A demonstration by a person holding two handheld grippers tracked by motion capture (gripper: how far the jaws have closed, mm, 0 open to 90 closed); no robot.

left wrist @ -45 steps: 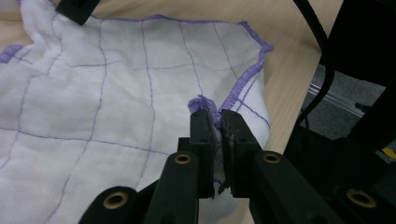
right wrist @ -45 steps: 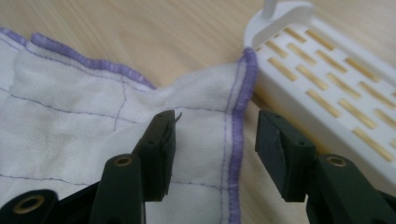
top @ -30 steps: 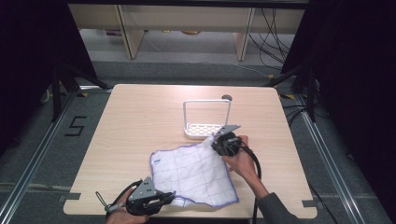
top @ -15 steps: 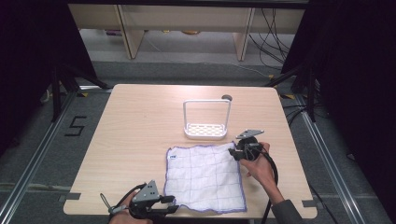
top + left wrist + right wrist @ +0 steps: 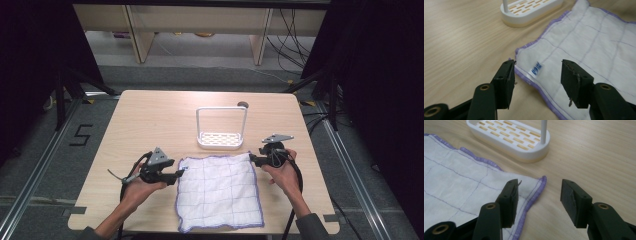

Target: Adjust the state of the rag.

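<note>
A white cloth [image 5: 219, 192] with a purple grid and purple hem lies spread flat on the wooden table [image 5: 150, 120], near the front edge. My left gripper [image 5: 180, 173] is at the cloth's far-left corner. In the left gripper view its jaws [image 5: 537, 71] have just been opening and stand apart over the hem and a small blue tag [image 5: 537, 68], pressing nothing. My right gripper [image 5: 252, 159] is at the far-right corner. Its jaws [image 5: 540, 190] have also just been opening and straddle the cloth's [image 5: 456, 187] hemmed corner without gripping it.
A white slotted rack [image 5: 221, 131] with an upright loop handle stands just beyond the cloth, also in the gripper views [image 5: 531, 10] [image 5: 509, 141]. A small dark round thing [image 5: 242, 104] sits at the table's far edge. Bare wood lies left and right of the cloth.
The cloth went from skewed and lifted at one corner to flat and square. The left gripper moved from the front edge up to the far-left corner. The right gripper shifted right. Both jaws opened.
</note>
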